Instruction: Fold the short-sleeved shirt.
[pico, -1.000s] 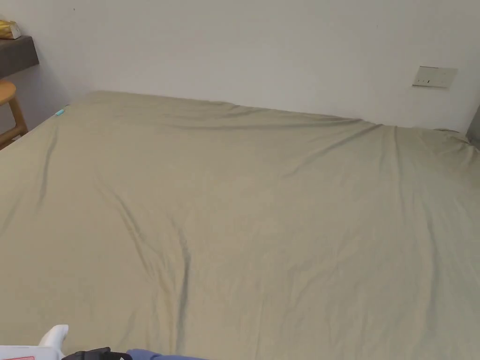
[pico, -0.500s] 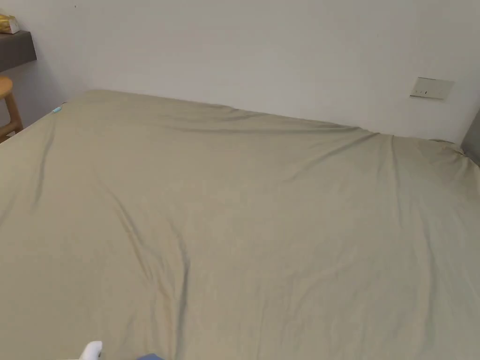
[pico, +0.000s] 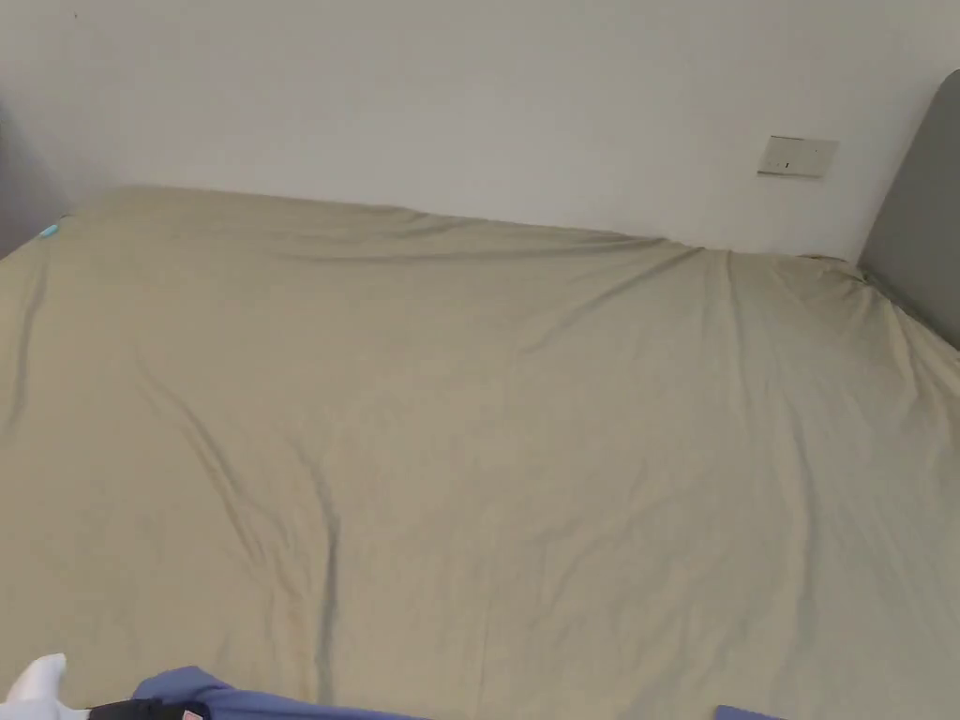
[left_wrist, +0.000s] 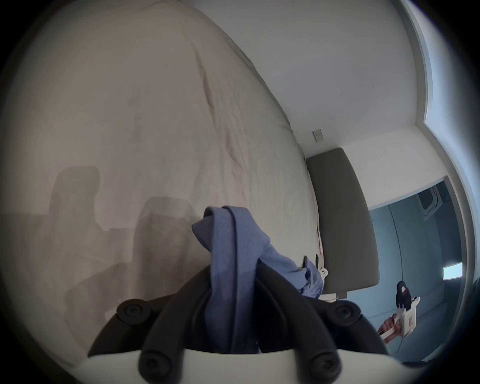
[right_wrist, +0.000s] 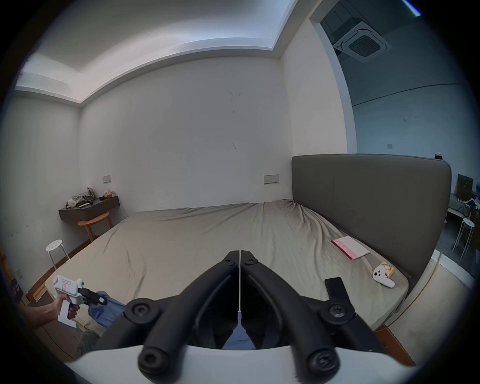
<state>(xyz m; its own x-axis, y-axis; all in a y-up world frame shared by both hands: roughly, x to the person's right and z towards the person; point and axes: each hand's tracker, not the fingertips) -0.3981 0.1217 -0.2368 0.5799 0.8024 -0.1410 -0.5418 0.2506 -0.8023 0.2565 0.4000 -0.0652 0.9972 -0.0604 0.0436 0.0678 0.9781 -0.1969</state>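
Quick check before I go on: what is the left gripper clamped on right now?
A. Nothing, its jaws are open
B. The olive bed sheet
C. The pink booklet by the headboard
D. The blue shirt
D: in the left gripper view, the left gripper has both black jaws closed on a bunched fold of the blue shirt, above the bed sheet.

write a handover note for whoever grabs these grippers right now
Left gripper: shut on a bunch of the blue shirt.
Right gripper: jaws closed tip to tip, nothing between the tips; blue cloth shows at their base, grip unclear.
Shirt hangs bunched at the near edge of the bed, not yet spread.
Done: shirt picked up.
Left: lay it flat on the sheet, fold sleeves in, fold body.
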